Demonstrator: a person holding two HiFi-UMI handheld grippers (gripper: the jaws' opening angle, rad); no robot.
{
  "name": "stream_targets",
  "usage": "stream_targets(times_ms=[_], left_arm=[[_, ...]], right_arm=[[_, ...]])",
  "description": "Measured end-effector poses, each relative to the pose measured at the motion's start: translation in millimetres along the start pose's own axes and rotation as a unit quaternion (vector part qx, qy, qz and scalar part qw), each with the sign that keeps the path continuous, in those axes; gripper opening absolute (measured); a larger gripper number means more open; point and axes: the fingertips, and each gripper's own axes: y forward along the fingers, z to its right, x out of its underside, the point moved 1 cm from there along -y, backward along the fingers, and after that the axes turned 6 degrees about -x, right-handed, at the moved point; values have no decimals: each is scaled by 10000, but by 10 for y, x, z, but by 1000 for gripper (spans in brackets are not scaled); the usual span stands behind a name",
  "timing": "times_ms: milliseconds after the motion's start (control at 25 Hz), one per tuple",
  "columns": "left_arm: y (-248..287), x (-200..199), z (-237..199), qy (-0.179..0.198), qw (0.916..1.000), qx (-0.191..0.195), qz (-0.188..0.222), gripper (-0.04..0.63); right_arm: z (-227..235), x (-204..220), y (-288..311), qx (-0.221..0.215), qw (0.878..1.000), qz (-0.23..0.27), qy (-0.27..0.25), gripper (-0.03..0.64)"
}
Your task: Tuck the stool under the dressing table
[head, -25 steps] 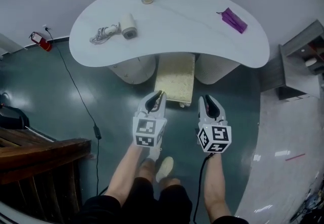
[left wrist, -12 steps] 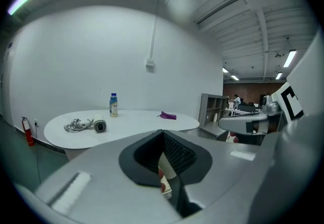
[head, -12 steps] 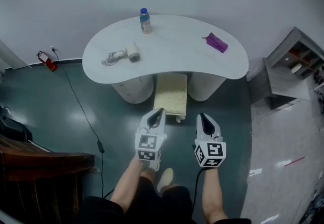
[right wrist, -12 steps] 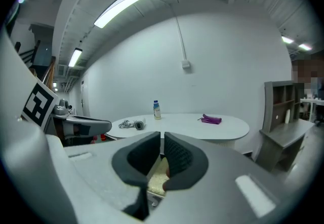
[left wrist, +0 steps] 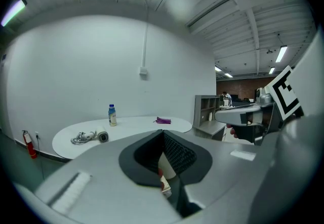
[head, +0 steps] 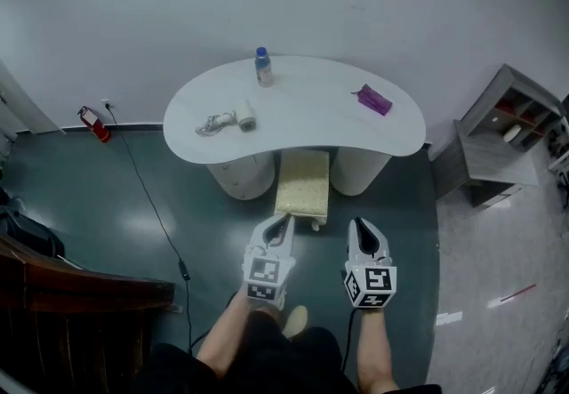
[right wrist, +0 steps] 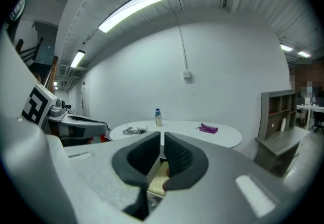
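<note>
Cream-cushioned rectangular stool [head: 303, 188] sat half tucked beneath white kidney-shaped dressing table [head: 302, 116], between its two pedestals, at 12 o'clock from both grippers. Both left gripper [head: 282, 223] and right gripper [head: 360, 226] clenched, empty, not touching stool.

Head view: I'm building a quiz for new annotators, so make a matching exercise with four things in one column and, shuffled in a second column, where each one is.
Things
1. small bottle with a blue cap
2. flat purple case
3. white cylindrical appliance with a coiled cord
4. cream-topped stool

Places
A. on the floor, partly under the white kidney-shaped table, between its two pedestals
B. on the tabletop's left part
C. at the tabletop's back edge, near the wall
D. on the tabletop's right part

Pairs: 1-C, 2-D, 3-B, 4-A
</note>
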Motion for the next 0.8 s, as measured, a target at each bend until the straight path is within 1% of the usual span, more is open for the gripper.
stream_targets(times_ms=[80, 200, 440, 600, 800], left_arm=[[-104, -142, 41, 68, 9999, 39, 118, 8], [-239, -292, 79, 49, 9997, 70, 209, 7], [-452, -421, 92, -29, 9996, 76, 256, 8], [-547, -436, 140, -105, 9995, 141, 280, 8], [-685, -432, 194, -45, 9993, 152, 331, 6]], right_arm=[[-50, -90, -90, -6, 10000, 37, 29, 26], [-129, -208, -231, -7, 10000, 84, 13, 26], [-197, -375, -505, 53, 9997, 207, 101, 26], [-221, -386, -629, 101, 9996, 231, 101, 26], [-321, -300, -764, 97, 9996, 240, 80, 26]])
